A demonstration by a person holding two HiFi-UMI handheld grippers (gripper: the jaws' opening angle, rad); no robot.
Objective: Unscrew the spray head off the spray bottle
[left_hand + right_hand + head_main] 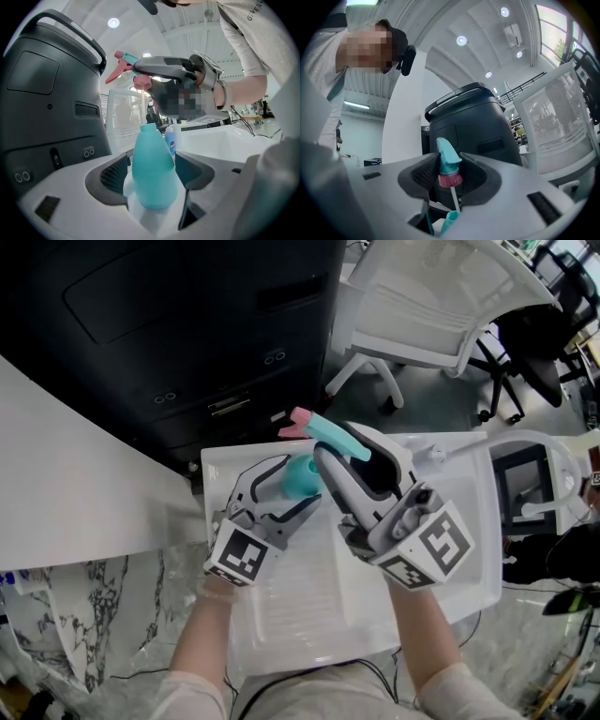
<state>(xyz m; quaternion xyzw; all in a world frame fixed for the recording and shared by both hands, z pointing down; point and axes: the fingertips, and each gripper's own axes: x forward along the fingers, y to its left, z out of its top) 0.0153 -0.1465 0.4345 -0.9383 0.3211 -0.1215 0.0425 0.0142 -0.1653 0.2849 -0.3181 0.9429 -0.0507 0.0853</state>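
The teal spray bottle stands upright between the jaws of my left gripper, whose pads close on its sides. Its neck is open. My right gripper is shut on the teal spray head, gripping just above the pink collar. The head is lifted clear of the neck, and its thin dip tube still runs down into the bottle. In the head view, the pink trigger points away to the upper left above the bottle.
Both grippers work over a white ridged tray. A black cabinet rises just behind it. A white mesh chair and a black chair stand farther back. A small blue-labelled bottle stands behind the teal one.
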